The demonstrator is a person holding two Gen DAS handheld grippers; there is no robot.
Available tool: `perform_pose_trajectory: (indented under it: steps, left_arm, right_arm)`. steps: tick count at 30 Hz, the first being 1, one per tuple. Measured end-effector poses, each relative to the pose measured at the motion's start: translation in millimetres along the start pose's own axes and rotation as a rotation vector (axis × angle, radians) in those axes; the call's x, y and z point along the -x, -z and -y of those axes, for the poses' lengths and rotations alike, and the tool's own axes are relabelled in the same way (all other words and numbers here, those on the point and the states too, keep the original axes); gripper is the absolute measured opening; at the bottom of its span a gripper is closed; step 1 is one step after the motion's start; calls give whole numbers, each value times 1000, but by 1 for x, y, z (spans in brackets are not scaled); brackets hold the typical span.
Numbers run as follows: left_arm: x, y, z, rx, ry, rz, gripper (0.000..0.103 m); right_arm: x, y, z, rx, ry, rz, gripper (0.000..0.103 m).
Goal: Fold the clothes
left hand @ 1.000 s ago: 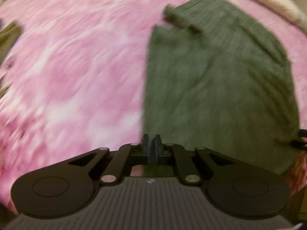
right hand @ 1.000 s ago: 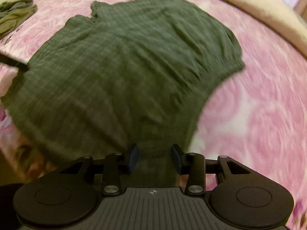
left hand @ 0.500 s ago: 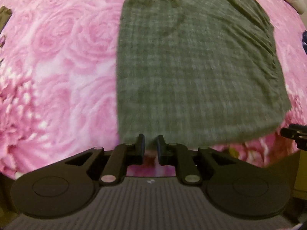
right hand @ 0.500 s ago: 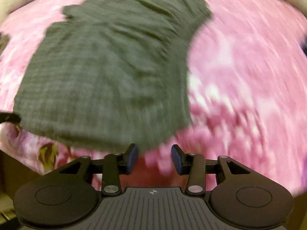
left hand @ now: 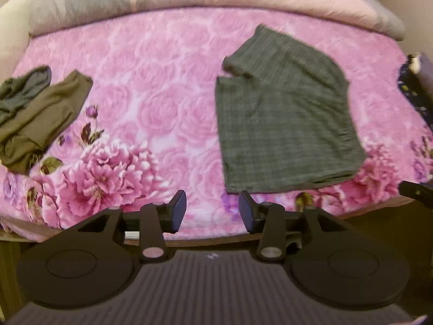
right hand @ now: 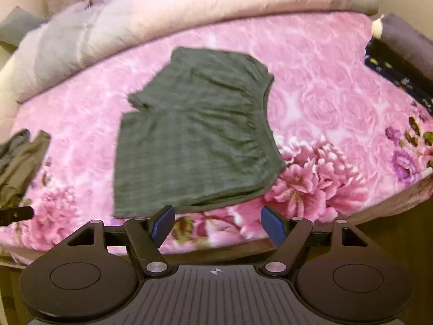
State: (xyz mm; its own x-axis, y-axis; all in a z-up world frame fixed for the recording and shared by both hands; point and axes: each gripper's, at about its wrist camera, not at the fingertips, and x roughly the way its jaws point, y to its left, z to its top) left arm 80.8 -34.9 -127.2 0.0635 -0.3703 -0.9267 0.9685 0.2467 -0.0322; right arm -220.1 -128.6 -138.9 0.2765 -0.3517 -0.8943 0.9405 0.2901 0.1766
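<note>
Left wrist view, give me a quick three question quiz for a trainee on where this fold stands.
1. True or false: the left hand-held gripper grips the grey plaid shorts.
2. Which lies at the blanket's left edge? A) olive clothes B) a towel C) socks
3. Fill in: the right hand-held gripper is ____.

Key: 1 false, it is open and clear of them; 2 A; 3 open.

A pink floral blanket point(left hand: 140, 86) covers the bed. A pink-grey duvet point(right hand: 167, 16) is bunched along its 12 o'clock edge. At 3 o'clock lies a dark patterned cloth point(right hand: 392, 67).
</note>
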Motion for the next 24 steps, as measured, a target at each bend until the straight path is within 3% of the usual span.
perform_pose_trajectory:
  steps: [11,24]
  left_arm:
    - [51,14,20,-102,26,68,39]
    - [74,36,3,-68,13,69,39]
  right_arm:
    - [56,30,-35,2,23,43,74]
    - [72,49,-54,36,33,24,74]
